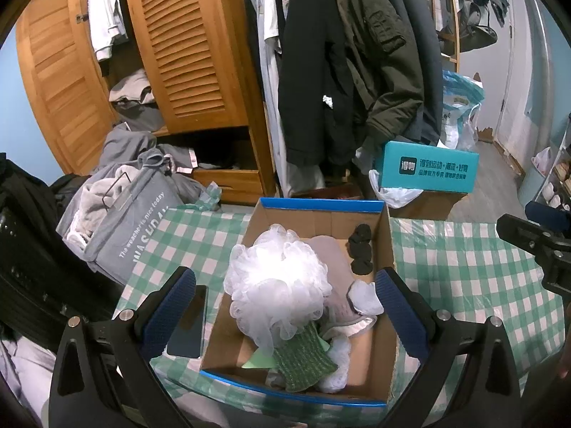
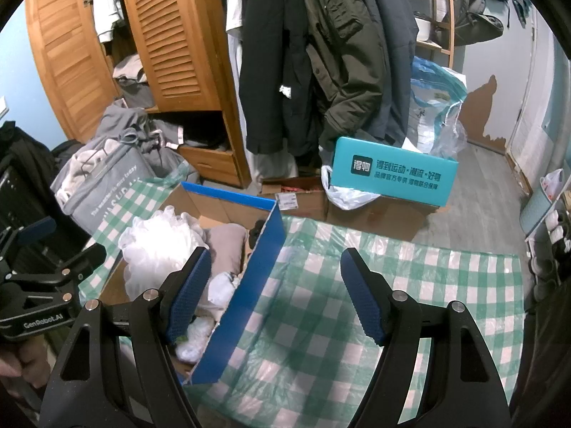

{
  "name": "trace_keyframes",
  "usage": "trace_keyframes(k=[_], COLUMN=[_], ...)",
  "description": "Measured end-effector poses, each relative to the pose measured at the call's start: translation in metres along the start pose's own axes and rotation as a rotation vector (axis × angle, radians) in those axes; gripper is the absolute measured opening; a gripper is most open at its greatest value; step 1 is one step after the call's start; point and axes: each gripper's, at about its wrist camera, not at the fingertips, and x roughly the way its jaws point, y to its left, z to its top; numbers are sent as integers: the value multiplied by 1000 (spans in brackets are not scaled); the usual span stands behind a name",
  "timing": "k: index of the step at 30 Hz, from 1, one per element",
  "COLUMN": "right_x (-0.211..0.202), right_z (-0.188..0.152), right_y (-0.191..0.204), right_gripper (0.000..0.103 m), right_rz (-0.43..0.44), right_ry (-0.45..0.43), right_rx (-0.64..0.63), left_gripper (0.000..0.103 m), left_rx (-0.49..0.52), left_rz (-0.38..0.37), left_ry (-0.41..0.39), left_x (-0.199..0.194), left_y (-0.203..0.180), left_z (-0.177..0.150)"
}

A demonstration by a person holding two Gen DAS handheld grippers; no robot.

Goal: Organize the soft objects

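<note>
The box [image 1: 387, 235] sits at the centre of the left wrist view on a green-and-white checked surface [image 1: 464, 267]. It is open at the top, cardboard inside, with blue rims. Inside, a white mesh puff [image 1: 278, 278] fills the middle, touching a green knitted cloth [image 1: 303, 360] toward the lower edge. A beige cloth [image 1: 332, 260] lies behind the puff, dark socks [image 1: 361, 249] sit in the upper right corner of the box, and a small white piece [image 1: 364, 297] rests against the right wall. A dark phone [image 1: 189, 324] lies on the surface just left of the box.

The left gripper [image 1: 285, 299] hangs over the box with its jaws wide apart, nothing between the pads. The right gripper [image 2: 276, 292] is at the centre of its own view, jaws also apart and empty, straddling the box's blue right wall, with checked cloth below.

A teal carton [image 1: 428, 167] stands in the upper right beyond the surface, a grey laundry bag [image 1: 135, 221] at the left.
</note>
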Motion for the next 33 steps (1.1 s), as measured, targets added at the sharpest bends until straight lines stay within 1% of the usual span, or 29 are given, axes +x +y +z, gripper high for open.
trace_keyframes(k=[33], right_x=[-1], right_z=[0], right_y=[-2], right_gripper=[74], right_rz=[0], right_ry=[1], right_rx=[0], left_gripper=[102], left_rx=[11], left_rz=[-2], left_ry=[-3], left_x=[-5], left_y=[-10], left_z=[-2])
